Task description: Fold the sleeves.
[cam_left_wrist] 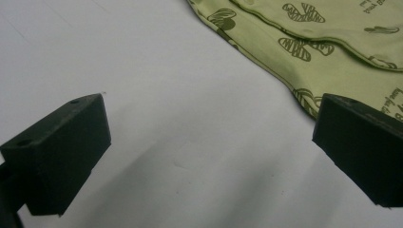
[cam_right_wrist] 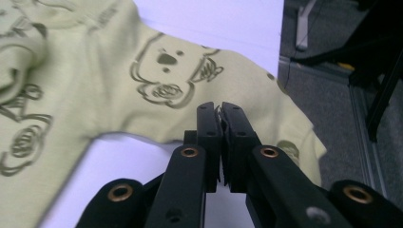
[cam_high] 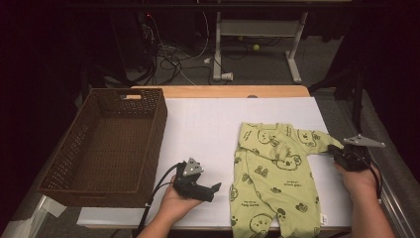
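Observation:
A light green baby romper (cam_high: 272, 173) printed with bears lies flat on the white table cover (cam_high: 208, 124), right of the middle. Its right sleeve (cam_high: 322, 139) stretches toward the table's right edge. My right gripper (cam_high: 333, 151) is shut on that sleeve; in the right gripper view the jaws (cam_right_wrist: 221, 114) stand pressed together with a thin fold of the sleeve (cam_right_wrist: 266, 104) pinched at their tips. My left gripper (cam_high: 217, 188) rests in an upturned hand left of the romper, pointing at it. Its jaws (cam_left_wrist: 209, 142) stand wide open over bare cover, with the romper's edge (cam_left_wrist: 332, 38) just beyond.
A brown wicker basket (cam_high: 157, 134) with nothing in it stands along the table's left side. The table's right edge drops off close to my right hand. Cables and a desk frame (cam_high: 297, 59) lie on the floor behind the table.

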The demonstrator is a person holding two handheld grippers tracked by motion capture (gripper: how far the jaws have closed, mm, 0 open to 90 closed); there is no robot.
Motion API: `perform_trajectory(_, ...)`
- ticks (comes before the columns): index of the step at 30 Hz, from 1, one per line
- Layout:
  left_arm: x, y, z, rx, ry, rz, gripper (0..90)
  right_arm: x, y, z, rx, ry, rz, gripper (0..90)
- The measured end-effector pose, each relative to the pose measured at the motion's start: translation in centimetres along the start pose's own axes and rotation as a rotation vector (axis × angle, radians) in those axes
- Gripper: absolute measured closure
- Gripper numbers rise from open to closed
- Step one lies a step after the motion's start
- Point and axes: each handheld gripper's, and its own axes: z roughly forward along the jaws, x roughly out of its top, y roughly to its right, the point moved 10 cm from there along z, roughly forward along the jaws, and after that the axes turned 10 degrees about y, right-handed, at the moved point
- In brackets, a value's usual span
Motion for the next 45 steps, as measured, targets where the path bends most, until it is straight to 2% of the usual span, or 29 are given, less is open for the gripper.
perform_trajectory(8, 0.0, 0.0, 0.0, -0.003, 0.0, -0.002, 0.0, 1.9, -3.2, -1.1, 0.049, 0.062, -0.09, 88.4)
perform_trajectory(11, 0.0, 0.0, 0.0, -0.004, -0.001, 0.0, 0.0, 2.3, -4.6, -1.3, 0.084, 0.076, -0.112, 88.4)
perform_trajectory(13, 0.0, 0.0, -0.1, -0.003, 0.0, -0.001, 0.0, 2.5, -5.6, -1.2, 0.127, 0.097, -0.12, 88.4)
perform_trajectory(14, 0.0, 0.0, -0.1, -0.003, 0.001, -0.001, 0.0, 2.5, -6.1, -1.1, 0.141, 0.092, -0.119, 88.4)
perform_trajectory(17, 0.0, 0.0, -0.1, -0.004, -0.001, -0.001, 0.0, 2.0, -7.2, -0.7, 0.175, 0.074, -0.154, 88.2)
perform_trajectory(20, 0.0, 0.0, 0.0, -0.003, -0.001, -0.001, 0.0, 1.3, -8.4, -0.1, 0.225, 0.05, -0.161, 88.0)
perform_trajectory(25, 0.0, 0.0, 0.0, -0.002, -0.003, 0.0, 0.0, 0.5, -9.1, 0.5, 0.259, 0.015, -0.176, 85.6)
perform_trajectory(27, 0.0, 0.0, 0.0, -0.002, -0.003, -0.001, 0.0, 0.5, -9.2, 0.5, 0.274, 0.014, -0.161, 76.2)
perform_trajectory(30, 0.0, 0.0, 0.0, 0.0, -0.006, 0.001, 0.0, 0.8, -8.6, 0.3, 0.248, 0.023, -0.132, 68.6)
perform_trajectory(34, -0.1, 0.0, 0.0, 0.001, -0.006, 0.003, 0.0, 1.2, -7.4, -0.5, 0.217, 0.048, -0.078, 64.1)
perform_trajectory(42, -0.1, 0.1, 0.1, 0.001, -0.009, 0.009, 0.0, 0.2, -5.7, -2.0, 0.165, 0.038, -0.063, 58.1)
perform_trajectory(45, -0.1, 0.1, 0.1, 0.001, -0.013, 0.011, 0.0, -0.4, -5.0, -2.6, 0.15, 0.03, -0.029, 57.7)
